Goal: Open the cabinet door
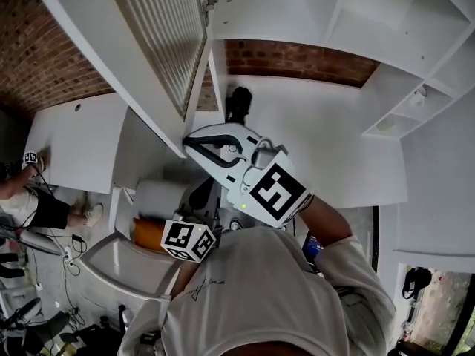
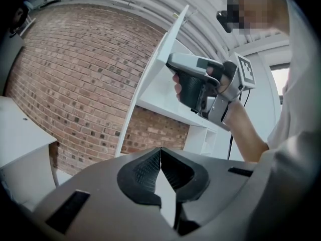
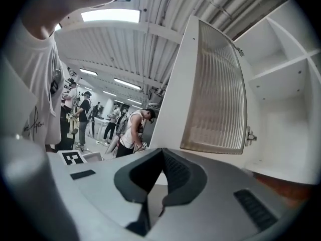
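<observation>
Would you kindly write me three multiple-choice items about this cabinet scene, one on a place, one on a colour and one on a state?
1. In the right gripper view, the hinge sits on which edge of the cabinet door?
A. right
B. left
C. top
2. The door's frame is:
A. black
B. white
C. green
3. The door is:
A. shut flush
B. lying on the floor
C. swung open

Answers:
1 A, the metal hinge shows at the door's right edge, next to the shelves.
2 B, the frame round the ribbed panel is white.
3 C, the door stands out from the shelves.

White cabinet shelves (image 1: 386,21) stand above a broad white ledge (image 1: 334,154).
</observation>
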`<state>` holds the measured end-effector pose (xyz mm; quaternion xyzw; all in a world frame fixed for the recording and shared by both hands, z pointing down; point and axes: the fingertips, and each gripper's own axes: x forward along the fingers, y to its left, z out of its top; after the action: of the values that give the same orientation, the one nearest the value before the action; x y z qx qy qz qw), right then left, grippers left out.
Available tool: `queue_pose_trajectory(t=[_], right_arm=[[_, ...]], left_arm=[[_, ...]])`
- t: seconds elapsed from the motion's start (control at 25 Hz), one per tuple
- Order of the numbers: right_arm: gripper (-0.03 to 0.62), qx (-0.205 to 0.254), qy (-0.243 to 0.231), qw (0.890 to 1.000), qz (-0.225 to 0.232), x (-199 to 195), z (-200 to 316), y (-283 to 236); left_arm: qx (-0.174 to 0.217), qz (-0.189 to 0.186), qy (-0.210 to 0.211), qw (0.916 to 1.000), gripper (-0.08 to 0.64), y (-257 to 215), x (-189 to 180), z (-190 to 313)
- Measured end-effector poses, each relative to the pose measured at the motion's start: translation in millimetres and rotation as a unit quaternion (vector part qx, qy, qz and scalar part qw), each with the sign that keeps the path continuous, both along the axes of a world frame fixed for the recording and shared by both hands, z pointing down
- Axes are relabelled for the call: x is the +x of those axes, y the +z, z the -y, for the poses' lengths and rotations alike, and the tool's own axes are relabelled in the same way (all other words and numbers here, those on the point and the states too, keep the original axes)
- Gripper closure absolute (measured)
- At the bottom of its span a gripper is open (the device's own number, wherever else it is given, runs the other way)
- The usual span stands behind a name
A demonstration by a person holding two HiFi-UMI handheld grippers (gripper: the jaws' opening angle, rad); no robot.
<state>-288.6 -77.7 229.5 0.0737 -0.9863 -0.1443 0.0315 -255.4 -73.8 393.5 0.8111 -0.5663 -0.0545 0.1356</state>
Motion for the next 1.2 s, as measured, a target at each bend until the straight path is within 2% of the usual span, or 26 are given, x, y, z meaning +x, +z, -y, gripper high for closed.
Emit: queue_pose_trajectory(t=[0.4,0.84,1.0,1.2], right_arm=[[0.566,-0.007,0.013,1.000,0.000,6,2,-1],[0.565,-0.015,0.062,0.998,-0.009,36,20,8],[0.565,-0.003,0.091,0.996,-0.017,50,28,11],[0.566,0.041,0.145,0.988,-0.039,71,39,21]], left_arm=[[-0.005,-0.004,0.004,1.0000,0.545,1,0,-3],[-0.007,-0.002,0.038,0.9992,0.545,1,24,7],[-0.004,-0.003,0.042,0.9991,0.545,1,32,11],[-0.007,-0.007,0.058,0.9983,0.545,2,45,15]])
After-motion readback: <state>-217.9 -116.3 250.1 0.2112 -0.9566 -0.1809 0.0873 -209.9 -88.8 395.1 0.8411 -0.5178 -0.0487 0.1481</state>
